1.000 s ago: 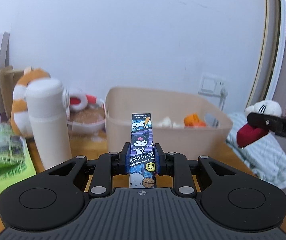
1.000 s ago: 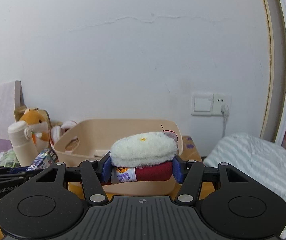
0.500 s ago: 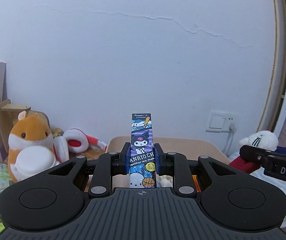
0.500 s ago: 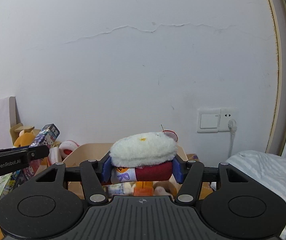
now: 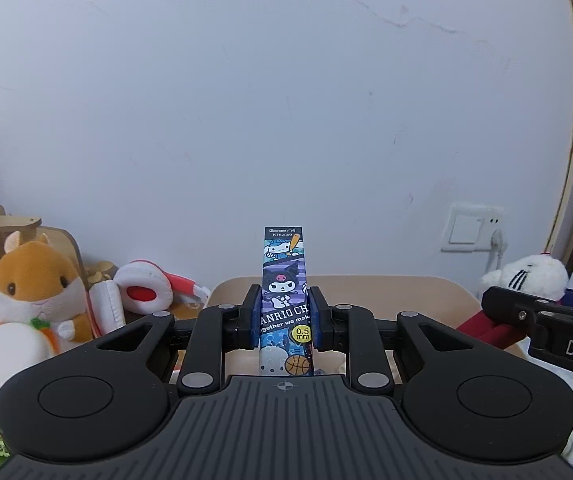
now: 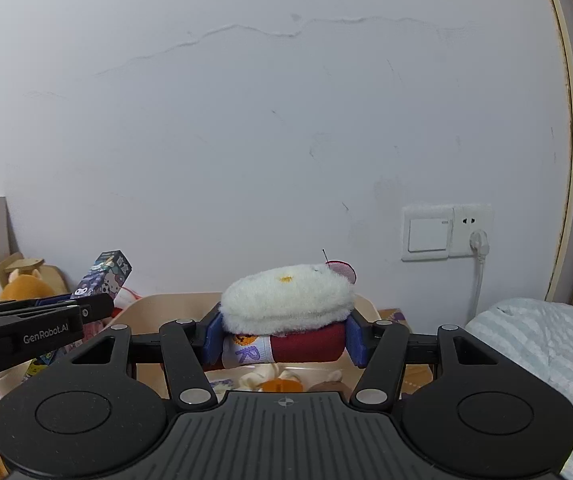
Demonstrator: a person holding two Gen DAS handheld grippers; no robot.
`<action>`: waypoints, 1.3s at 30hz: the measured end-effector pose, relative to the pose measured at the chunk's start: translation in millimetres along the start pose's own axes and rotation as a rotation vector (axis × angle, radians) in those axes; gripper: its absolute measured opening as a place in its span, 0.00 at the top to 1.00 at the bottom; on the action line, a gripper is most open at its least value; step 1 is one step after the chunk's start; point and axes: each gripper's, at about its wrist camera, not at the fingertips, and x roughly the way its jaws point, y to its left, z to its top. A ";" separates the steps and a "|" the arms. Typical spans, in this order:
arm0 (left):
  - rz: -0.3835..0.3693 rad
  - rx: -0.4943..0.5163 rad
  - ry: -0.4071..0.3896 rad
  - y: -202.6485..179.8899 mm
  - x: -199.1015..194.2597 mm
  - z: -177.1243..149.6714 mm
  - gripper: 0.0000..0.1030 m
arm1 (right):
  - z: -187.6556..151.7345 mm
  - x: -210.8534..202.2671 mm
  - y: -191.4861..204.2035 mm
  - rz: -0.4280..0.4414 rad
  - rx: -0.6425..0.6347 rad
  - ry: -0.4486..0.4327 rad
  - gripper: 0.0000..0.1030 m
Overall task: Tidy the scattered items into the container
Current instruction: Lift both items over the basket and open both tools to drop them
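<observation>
Beige container (image 5: 414, 292) (cartoon-printed box (image 5: 285, 280))

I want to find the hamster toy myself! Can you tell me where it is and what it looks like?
Look along the white wall to its left end, past the beige bin and the red and white headphones. The hamster plush sits upright there, in front of a small wooden stand. It is the only orange and white furry toy, and it holds a tiny carrot.

cracked white wall (image 6: 246, 140), switch and socket (image 6: 446, 232), perhaps striped bedding (image 6: 546, 344) right
</observation>
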 end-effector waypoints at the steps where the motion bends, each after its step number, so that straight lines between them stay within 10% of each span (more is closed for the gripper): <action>1: 0.001 0.002 0.010 -1.1 6.1 0.0 0.77 | -0.5 3.5 -1.8 -0.004 0.000 0.004 0.46; 30: -0.001 0.059 0.254 -14.0 89.9 -31.6 0.77 | -27.4 67.0 -9.3 -0.077 -0.051 0.137 0.37; 39: 0.001 0.035 0.239 -13.8 91.6 -36.9 0.31 | -25.8 46.8 -13.1 -0.065 0.010 0.084 0.11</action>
